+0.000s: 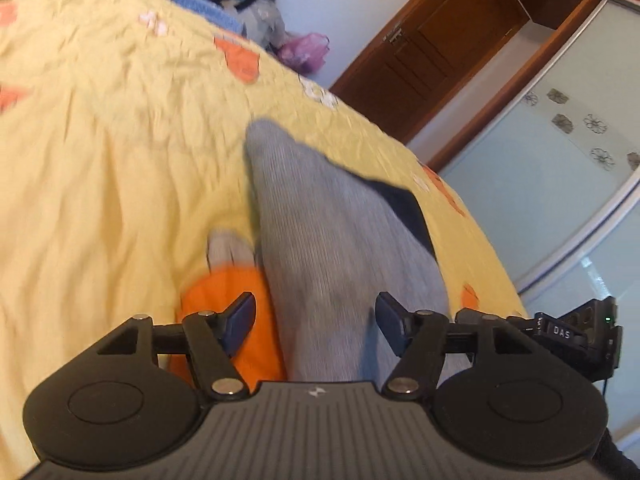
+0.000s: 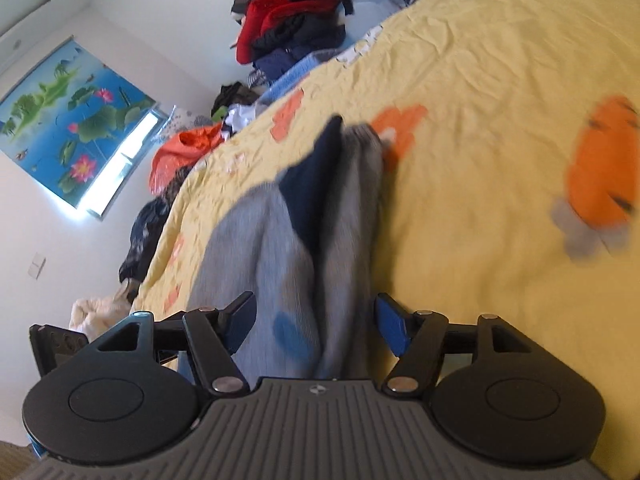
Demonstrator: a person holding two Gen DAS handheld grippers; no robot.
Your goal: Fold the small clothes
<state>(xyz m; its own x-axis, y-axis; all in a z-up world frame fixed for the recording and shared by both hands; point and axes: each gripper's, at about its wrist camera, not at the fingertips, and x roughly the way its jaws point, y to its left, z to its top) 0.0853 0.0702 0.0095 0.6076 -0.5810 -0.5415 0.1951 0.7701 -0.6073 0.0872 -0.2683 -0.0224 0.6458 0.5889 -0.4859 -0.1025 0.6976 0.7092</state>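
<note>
While both tongs, left gripper (image 1: 316,322) and right gripper (image 2: 316,322), gape unclamped, the grey sock (image 1: 320,216) lies toward twelve o'clock, seemingly laid flat for folding.

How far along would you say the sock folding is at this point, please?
Done: an orange sock with a grey toe lies apart on the yellow bedspread, possibly already handled. In hand: the grey sock with a navy heel lies doubled lengthwise between both tools, but the left tool and right tool stand open, gripping nothing. Left: finishing this fold; the clothes pile looks untouched.
</note>
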